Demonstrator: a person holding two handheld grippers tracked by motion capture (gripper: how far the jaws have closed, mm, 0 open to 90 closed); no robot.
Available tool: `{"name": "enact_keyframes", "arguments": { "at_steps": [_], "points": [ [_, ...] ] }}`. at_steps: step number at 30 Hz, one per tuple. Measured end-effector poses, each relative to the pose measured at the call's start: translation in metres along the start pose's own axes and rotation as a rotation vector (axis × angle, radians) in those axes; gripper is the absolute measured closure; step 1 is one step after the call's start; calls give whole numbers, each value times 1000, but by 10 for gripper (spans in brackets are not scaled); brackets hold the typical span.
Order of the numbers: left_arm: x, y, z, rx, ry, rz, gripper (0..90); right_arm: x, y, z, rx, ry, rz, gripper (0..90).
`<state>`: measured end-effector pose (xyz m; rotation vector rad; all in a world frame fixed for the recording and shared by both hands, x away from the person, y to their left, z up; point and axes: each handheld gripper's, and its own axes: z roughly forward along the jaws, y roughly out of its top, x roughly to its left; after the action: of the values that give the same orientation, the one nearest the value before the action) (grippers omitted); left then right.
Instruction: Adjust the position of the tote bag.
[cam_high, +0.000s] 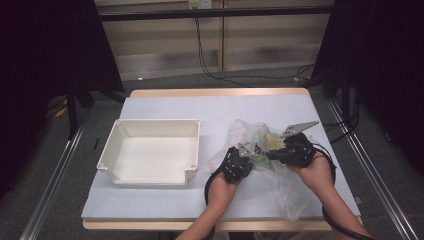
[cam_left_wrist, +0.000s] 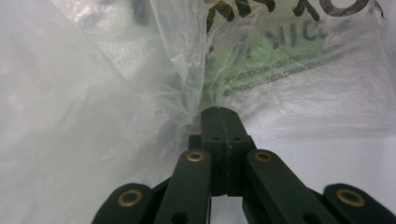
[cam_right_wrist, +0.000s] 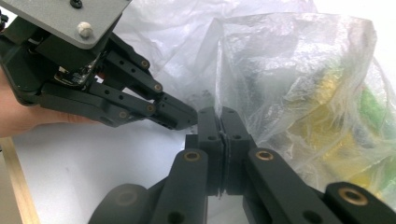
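Crumpled plastic bag (cam_high: 260, 150) right of the tray (cam_high: 150, 155), film pinched between both clamped-together grippers, left gripper (cam_high: 248, 159) and right gripper (cam_high: 272, 156).

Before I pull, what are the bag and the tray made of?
Bag: thin clear plastic film, glossy and crinkled; printed lettering and yellow and green contents show through it, and it bunches where both grippers pinch it. Tray: looks like rigid moulded plastic, off-white and matte, with straight walls, a flat rim and corner holes; a coated material can't be ruled out.

High view overlooks table (cam_high: 165, 107); tool views (close) share bag (cam_left_wrist: 289, 70).
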<state>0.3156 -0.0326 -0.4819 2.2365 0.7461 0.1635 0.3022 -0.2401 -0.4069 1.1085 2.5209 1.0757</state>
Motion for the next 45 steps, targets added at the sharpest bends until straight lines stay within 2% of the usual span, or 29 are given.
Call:
{"name": "enact_keyframes", "arguments": {
  "at_steps": [1,4,6,7,8,11,13,14,16,17,18,19,20,21,22,23,25,26,27,28,29,30,32,35,36,41,42,44,45],
  "points": [
    [0,-1,-1,-5,-17,-14,900,-1,0,-1,0,3,3,890],
    [-1,-4,-7,32,-34,4,900,-7,0,-3,-1,-13,2,892],
    [0,-7,-11,32,-51,6,900,-11,-1,-5,1,-17,15,891],
    [-1,-9,-12,16,-66,-19,900,-14,-1,-6,-1,-27,21,892],
    [1,-11,-15,38,-69,-3,900,-17,-1,-6,-5,-30,26,892],
    [1,-15,-21,45,-83,-17,900,-26,-1,-9,-7,-44,50,895],
    [2,-18,-25,61,-86,15,900,-34,-2,-11,-14,-48,73,896],
    [-1,-20,-26,49,-85,-9,900,-38,-3,-12,-13,-51,82,897],
    [1,-22,-31,83,-98,24,900,-46,-4,-13,-20,-61,95,898],
    [-2,-23,-31,65,-91,-1,900,-50,-5,-14,-21,-63,105,899],
    [-2,-24,-32,72,-93,12,900,-52,-5,-14,-19,-70,110,899],
    [-2,-25,-33,69,-100,3,900,-55,-6,-14,-19,-71,119,899],
    [-2,-26,-35,81,-104,21,900,-58,-6,-13,-20,-82,111,900],
    [-4,-27,-35,66,-105,1,900,-61,-6,-13,-17,-84,123,900],
    [-4,-28,-37,77,-108,16,900,-63,-7,-13,-16,-93,123,900],
    [-5,-30,-38,70,-113,2,900,-65,-7,-13,-15,-91,130,900],
    [-1,-30,-42,109,-124,52,900,-70,-8,-12,-20,-100,125,900],
    [-2,-31,-41,85,-122,9,900,-71,-9,-12,-13,-112,129,900],
    [1,-31,-43,114,-127,42,900,-73,-9,-12,-16,-102,136,900],
    [-2,-31,-41,86,-125,0,900,-76,-10,-12,-14,-107,136,900],
    [-3,-31,-40,72,-127,-17,900,-78,-10,-11,-12,-111,137,900],
    [0,-30,-43,116,-124,39,900,-80,-9,-12,-9,-125,142,900],
    [-2,-30,-43,108,-120,21,900,-85,-9,-14,-8,-130,155,900],
    [0,-32,-47,125,-120,35,900,-96,-9,-17,-11,-149,162,900],
    [0,-33,-48,119,-122,25,900,-99,-10,-18,-14,-154,164,900],
    [6,-38,-57,158,-124,82,900,-111,-11,-18,-8,-176,186,900],
    [4,-40,-57,126,-121,40,900,-112,-12,-16,-9,-175,194,900],
    [7,-41,-60,154,-125,80,900,-114,-13,-13,-2,-176,202,900],
    [8,-42,-60,148,-126,78,900,-115,-13,-12,3,-175,204,900]
  ]
}}
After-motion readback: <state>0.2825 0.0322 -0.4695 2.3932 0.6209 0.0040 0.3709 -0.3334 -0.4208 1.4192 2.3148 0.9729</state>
